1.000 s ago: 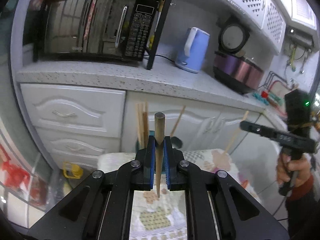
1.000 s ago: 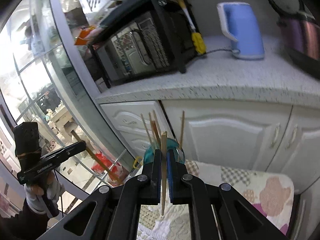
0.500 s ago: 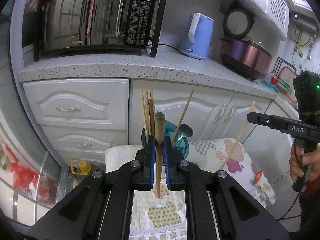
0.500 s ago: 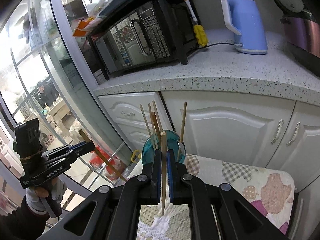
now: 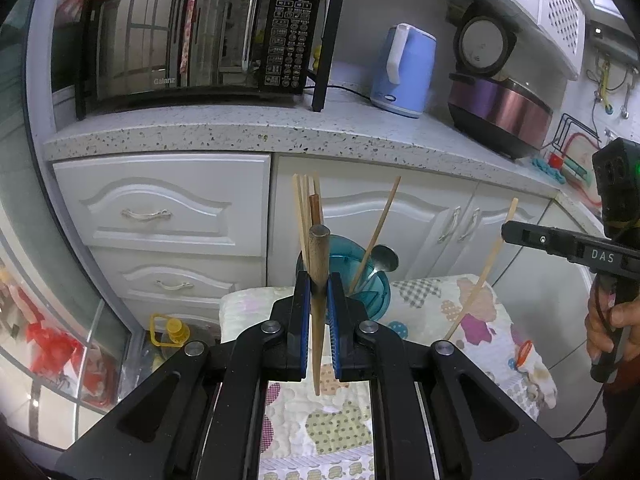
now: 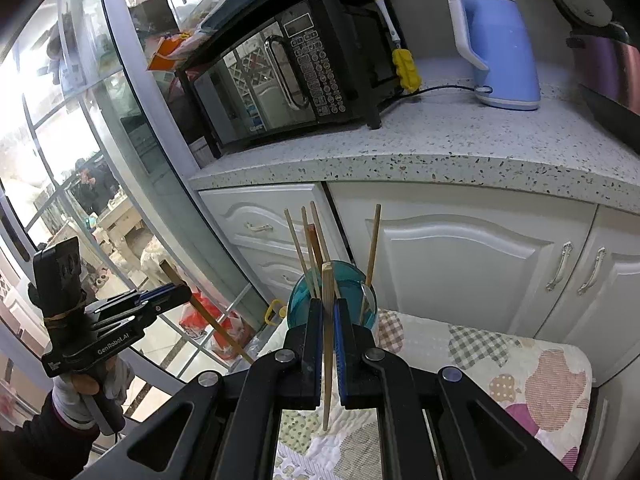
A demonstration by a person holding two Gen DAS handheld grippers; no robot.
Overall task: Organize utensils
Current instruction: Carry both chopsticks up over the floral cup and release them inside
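Chopsticks [image 5: 319,280] in jaws; "Galanz" microwave [image 5: 192,36], "DAS" gripper [image 5: 568,246]

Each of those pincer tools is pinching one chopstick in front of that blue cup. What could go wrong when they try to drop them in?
The teal holder already carries several leaning chopsticks and a spoon, so an incoming stick could snag on them or tip it.

The left gripper and right gripper each pinch a single chopstick at one spot, so it might swivel and miss.

The patterned cloth under the holder looks soft, possibly unsteady.
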